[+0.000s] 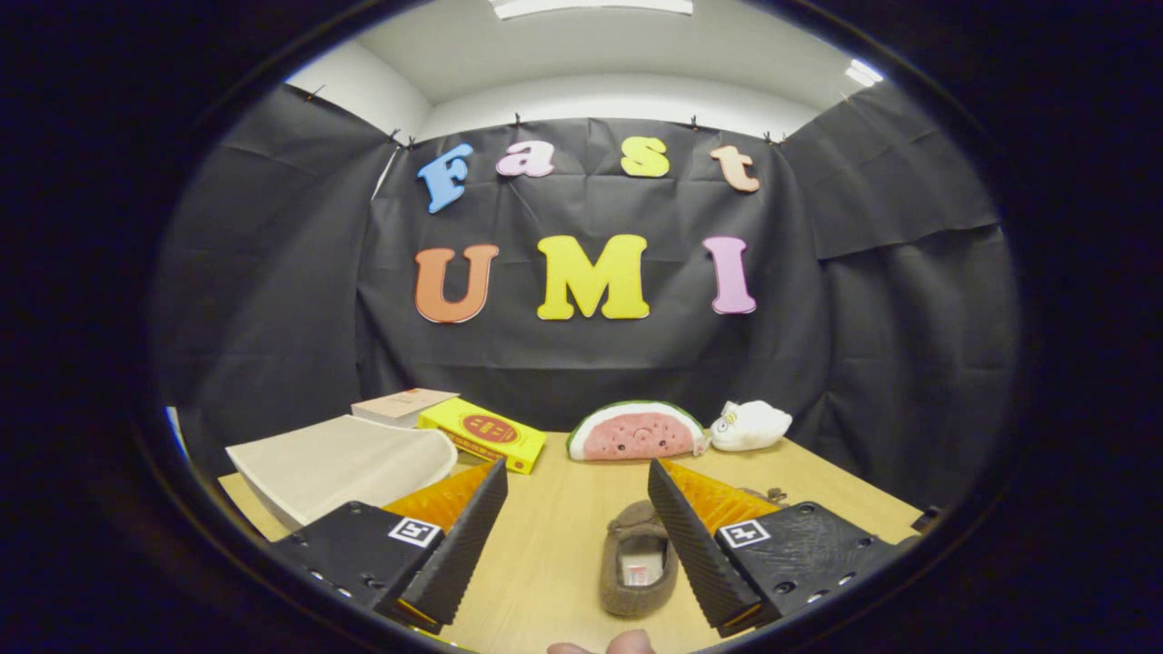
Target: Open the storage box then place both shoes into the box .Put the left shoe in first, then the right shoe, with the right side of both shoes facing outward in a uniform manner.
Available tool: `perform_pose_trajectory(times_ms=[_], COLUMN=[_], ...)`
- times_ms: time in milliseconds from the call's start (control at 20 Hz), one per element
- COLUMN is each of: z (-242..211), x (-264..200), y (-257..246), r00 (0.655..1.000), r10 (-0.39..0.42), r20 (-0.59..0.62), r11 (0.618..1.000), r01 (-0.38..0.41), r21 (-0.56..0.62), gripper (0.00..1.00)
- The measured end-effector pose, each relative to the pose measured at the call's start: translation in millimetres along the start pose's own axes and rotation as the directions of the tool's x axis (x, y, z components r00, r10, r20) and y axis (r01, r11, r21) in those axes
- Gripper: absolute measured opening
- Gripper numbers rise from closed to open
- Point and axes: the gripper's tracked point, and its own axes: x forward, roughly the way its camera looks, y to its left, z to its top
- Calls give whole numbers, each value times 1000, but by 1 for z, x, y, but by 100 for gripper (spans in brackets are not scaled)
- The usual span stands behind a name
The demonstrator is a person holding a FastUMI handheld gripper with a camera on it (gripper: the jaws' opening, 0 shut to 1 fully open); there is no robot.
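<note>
Hand-held gripper (577,536) level over tabletop (554,545), fingers spread wide, gripping nothing. One brown shoe (636,559) between fingers, beside right one. Beyond shoe: one watermelon plush (634,431), one white plush (750,425), two books (482,433).

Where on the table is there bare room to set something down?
Bare table lies between the open gripper fingers, left of the brown shoe, up to the watermelon plush. Crowded: beige box, yellow box, white plush.

shoe (639,560) btwn tongs (578,536), box (341,465) left
</note>
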Motion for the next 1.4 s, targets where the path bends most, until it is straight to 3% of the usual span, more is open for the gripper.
perform_pose_trajectory(times_ms=[350, 650, 950, 1050, 1250, 1350, 1400], z=[-23, -60, -71, -76, -85, -84, -81], x=[16, 30, 32, 29, 34, 39, 40], y=[63, 129, 154, 161, 175, 174, 169], r00=[973, 894, 826, 792, 749, 755, 761], r10=[218, 412, 531, 578, 630, 625, 620], r20=[-76, -178, -191, -196, -204, -198, -191], r11=[970, 880, 758, 695, 620, 601, 596], r01=[-207, -341, -362, -352, -327, -304, -299], r21=[127, 329, 542, 628, 713, 739, 746], gripper=[95, 95, 95, 95, 95, 93, 83])
